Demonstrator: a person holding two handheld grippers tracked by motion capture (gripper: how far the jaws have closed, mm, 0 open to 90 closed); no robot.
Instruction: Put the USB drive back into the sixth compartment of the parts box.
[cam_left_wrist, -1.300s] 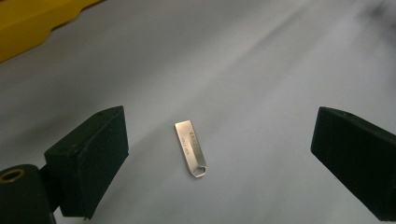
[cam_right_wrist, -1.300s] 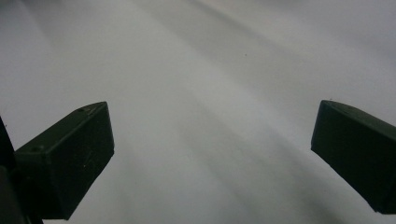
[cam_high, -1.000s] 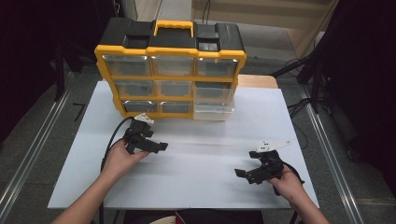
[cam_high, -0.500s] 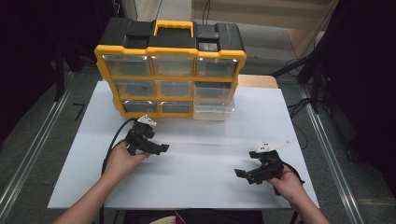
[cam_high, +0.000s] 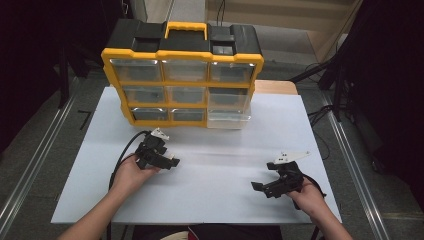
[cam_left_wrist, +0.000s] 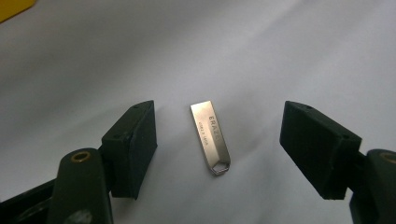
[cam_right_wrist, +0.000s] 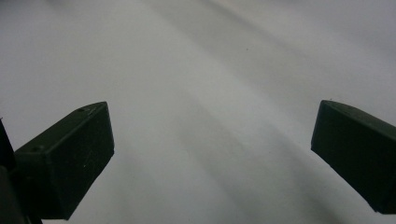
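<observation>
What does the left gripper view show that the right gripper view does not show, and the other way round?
The left gripper view shows a small silver USB stick lying flat on the white table, between the open jaws of the left claw and touching neither, plus a yellow corner at the top left. The right gripper view adds nothing of its own beyond the right claw. Both share wide-open black jaws over the bare white surface.

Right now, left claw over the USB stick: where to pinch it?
Pinch the USB stick across its two long edges at mid-body, coming straight down. It lies flat on the table, lengthwise between the open left claw, so the narrow width already faces the pads.
</observation>
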